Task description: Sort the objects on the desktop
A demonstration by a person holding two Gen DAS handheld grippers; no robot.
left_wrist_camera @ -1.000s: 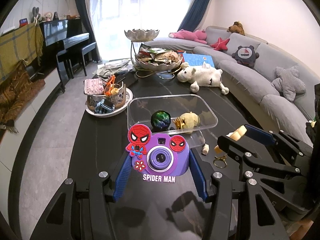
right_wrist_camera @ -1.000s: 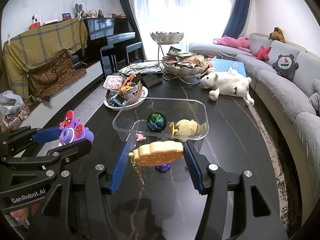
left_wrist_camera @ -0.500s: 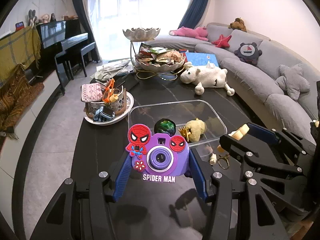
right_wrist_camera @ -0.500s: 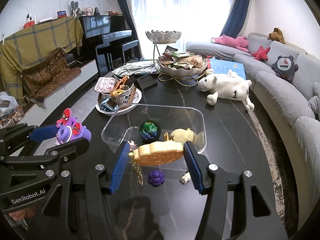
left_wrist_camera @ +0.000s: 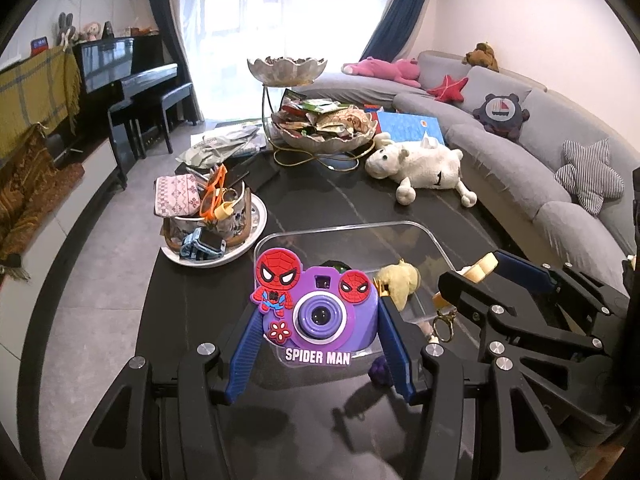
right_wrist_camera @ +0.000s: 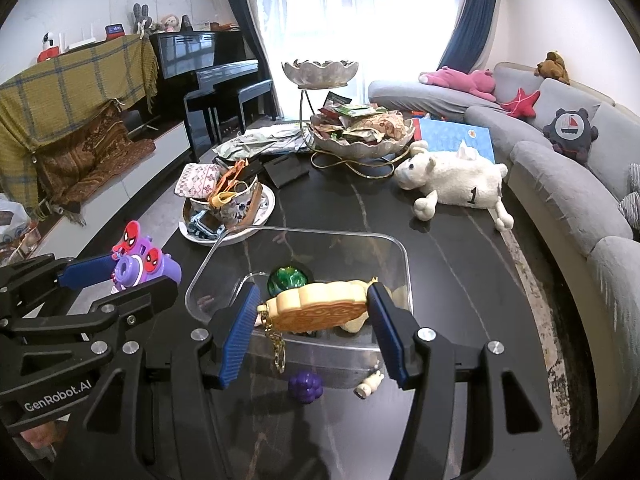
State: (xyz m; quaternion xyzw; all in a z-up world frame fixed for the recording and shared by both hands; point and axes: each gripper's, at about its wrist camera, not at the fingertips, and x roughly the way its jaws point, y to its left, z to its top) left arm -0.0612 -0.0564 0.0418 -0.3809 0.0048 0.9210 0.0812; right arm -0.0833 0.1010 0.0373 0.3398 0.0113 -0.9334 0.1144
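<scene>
Left claw clamps the Spider-Man toy camera, lens facing the wrist, long axis across the fingers. Right claw pinches the mooncake keychain, edgewise, chain dangling. Both have advanced over the clear bin's near rim; release looks close.

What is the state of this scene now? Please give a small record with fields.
left hand-held gripper: shut on purple toy camera
right hand-held gripper: shut on cookie keychain, over the bin's near edge
clear bin: holds green ball and yellow plush
loose on table: purple berry, small cream figure
</scene>
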